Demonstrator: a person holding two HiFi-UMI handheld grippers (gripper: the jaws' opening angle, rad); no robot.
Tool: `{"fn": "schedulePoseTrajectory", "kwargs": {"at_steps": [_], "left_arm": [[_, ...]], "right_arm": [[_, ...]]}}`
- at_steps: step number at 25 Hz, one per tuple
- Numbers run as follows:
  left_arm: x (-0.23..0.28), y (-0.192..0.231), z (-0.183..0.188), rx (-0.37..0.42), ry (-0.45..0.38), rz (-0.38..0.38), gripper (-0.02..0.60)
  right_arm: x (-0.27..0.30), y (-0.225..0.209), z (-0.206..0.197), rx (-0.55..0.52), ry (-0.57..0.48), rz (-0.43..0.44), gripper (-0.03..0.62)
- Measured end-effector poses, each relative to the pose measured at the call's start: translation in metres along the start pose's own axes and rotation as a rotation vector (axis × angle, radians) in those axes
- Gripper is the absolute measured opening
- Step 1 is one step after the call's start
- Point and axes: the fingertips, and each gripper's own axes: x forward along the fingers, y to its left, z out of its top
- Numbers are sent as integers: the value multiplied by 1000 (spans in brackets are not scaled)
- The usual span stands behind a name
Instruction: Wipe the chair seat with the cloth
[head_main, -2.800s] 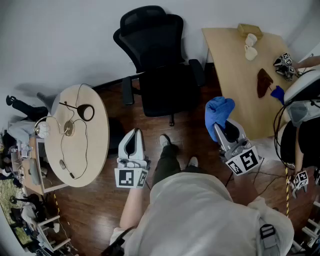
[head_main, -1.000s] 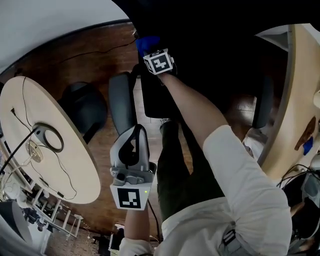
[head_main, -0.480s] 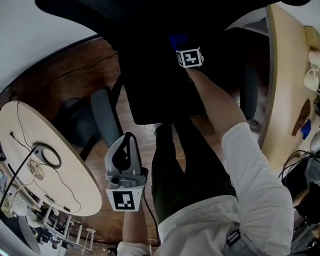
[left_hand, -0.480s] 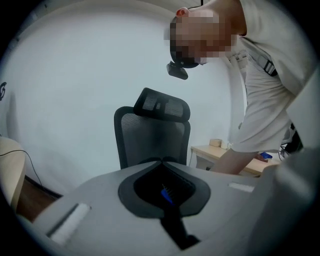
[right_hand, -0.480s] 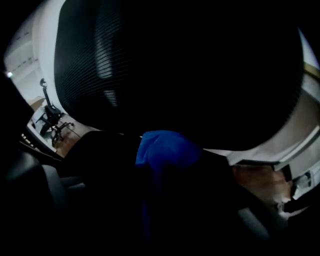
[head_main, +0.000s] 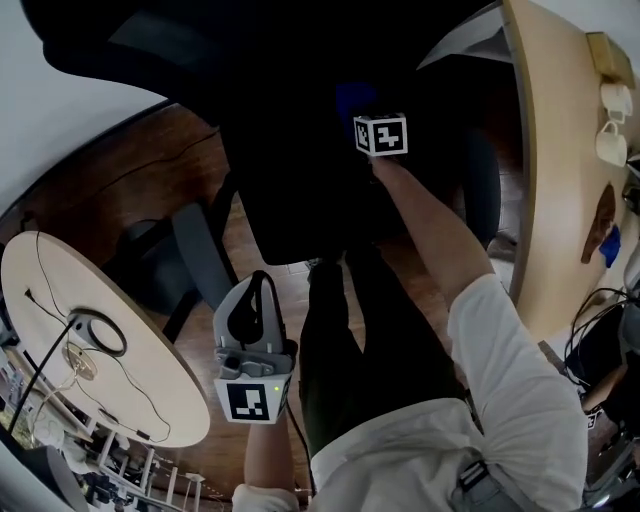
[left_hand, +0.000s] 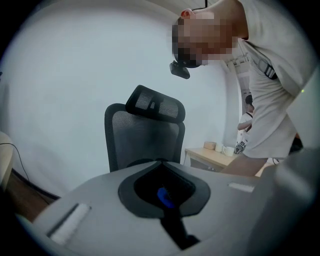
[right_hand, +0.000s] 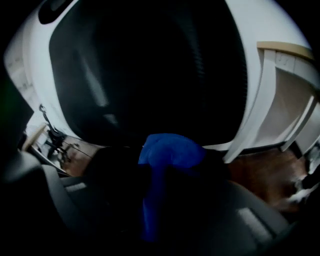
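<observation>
Wood floor (head_main: 130, 180), right claw (right_hand: 164, 167) pinching blue cloth (right_hand: 172, 147)

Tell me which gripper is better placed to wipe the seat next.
Probably right: the right gripper holds the cloth at the seat; the left gripper hangs shut and empty, off the seat.

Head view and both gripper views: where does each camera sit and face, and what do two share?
Head view: on the head, facing down at the chair; both arms show.
Left gripper view: on left gripper, facing chair; torso shows.
Right gripper view: on right gripper, facing chair; cloth clamped.
All share the chair.
</observation>
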Motion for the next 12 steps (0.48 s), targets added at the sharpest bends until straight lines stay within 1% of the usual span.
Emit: {"fn": "schedulePoseTrajectory", "kwargs": {"at_steps": [1,3,4,5,6,7,9,10,12], "left_arm": [[-3,2,2,-4,-3,4,-3],[-9,10,3,-33,-7,29,-3],[-11,13,4,-43,-10,40,-3],[-13,15,5,-38,-13,42,-3],[-14,17,7,-28,-16,41,-3],[-17,19,7,-22,-16,43,-3],[-26,24,2,-19,-10,56,-3],[-31,28,-2,-19,-5,64,-3],[-39,33,-10,-22,1,77,-3]], "right_arm": [[-6,51,-3,-18,-21,68,92],[-8,160,-23,-87,-19,199,92],[2,205,-39,-107,-4,246,92],[19,239,-56,-113,17,271,92],[37,261,-73,-113,47,274,92],[56,273,-89,-116,80,257,92],[85,277,-110,-136,135,202,91],[92,276,-115,-148,154,185,91],[96,275,-111,-172,160,177,90]]}}
